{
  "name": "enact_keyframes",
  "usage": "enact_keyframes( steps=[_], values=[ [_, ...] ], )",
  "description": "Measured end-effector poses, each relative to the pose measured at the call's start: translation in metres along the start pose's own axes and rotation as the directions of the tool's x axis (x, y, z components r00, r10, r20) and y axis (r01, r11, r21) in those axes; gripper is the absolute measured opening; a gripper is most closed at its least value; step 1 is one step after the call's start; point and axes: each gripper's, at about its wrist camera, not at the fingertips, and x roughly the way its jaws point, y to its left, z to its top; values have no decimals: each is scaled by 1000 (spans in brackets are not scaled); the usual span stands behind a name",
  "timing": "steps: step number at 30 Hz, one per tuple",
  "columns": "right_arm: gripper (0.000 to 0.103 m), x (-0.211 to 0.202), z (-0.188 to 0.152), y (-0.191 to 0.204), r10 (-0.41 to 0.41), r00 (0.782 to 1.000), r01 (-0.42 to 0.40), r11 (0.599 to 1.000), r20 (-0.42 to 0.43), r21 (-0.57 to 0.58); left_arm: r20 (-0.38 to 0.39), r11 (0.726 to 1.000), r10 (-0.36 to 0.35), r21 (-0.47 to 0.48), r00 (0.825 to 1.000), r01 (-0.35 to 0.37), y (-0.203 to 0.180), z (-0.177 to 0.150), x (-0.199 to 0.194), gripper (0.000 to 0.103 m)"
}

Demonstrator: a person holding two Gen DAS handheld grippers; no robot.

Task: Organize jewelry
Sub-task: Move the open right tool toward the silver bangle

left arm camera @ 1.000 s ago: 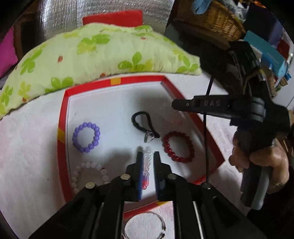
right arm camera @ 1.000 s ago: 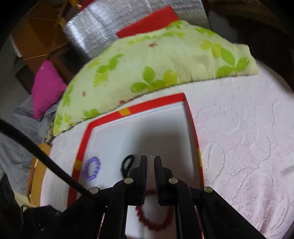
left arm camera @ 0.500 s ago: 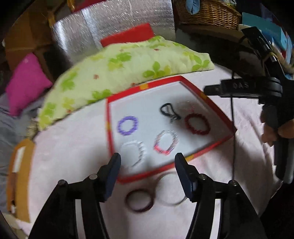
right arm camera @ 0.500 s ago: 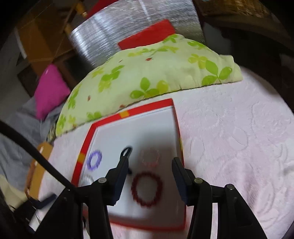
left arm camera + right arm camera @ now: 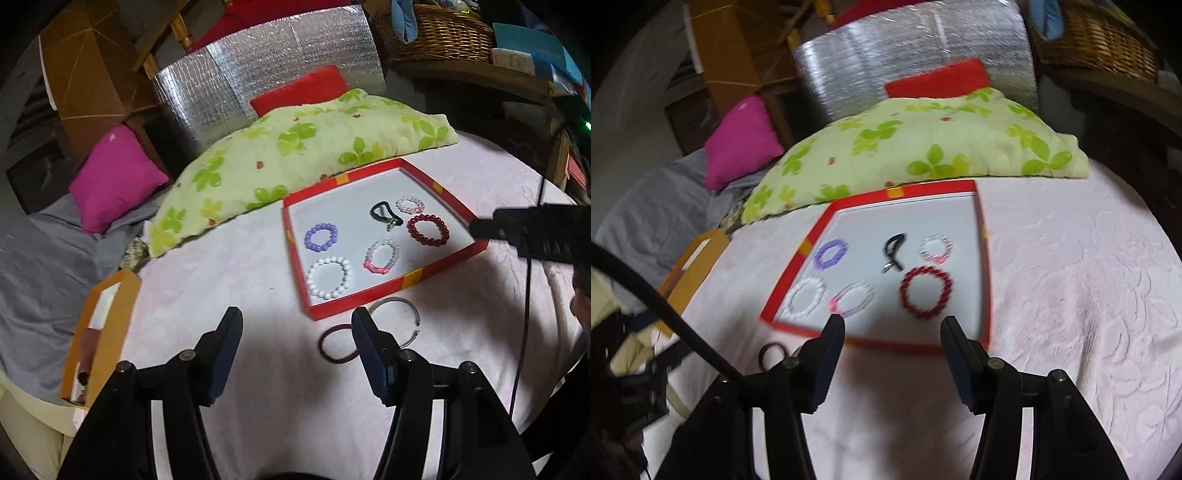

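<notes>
The bedspread (image 5: 240,266) is pale pink cloth with a raised, quilted pattern, matt all over. On it sits the red tray (image 5: 369,301), which looks like smooth card with a plain white floor. Inside, the white bracelet (image 5: 328,277) at 7 o'clock and the dark red bracelet (image 5: 428,229) at 3 o'clock are glossy beads. Just outside the tray's near edge, the silver bangle (image 5: 406,308) is thin shiny metal, and the maroon hair tie (image 5: 338,343) is dull elastic. The floral pillow (image 5: 295,155) is soft cotton; behind it stand crinkled foil sheeting (image 5: 266,77) and a woven wicker basket (image 5: 439,37).
</notes>
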Motion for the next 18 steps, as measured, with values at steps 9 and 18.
enact_keyframes(
  steps=[9, 18],
  values=[
    [58, -20, -38, 35, 20, 1000, -19, 994, 10, -110, 13, 1000, 21, -18, 1000, -20, 7, -12, -16, 62],
    [58, -22, -45, 43, 17, 1000, -15, 994, 10, -111, 0, 999, 50, -21, 999, -50, 11, -27, -16, 62]
  ],
)
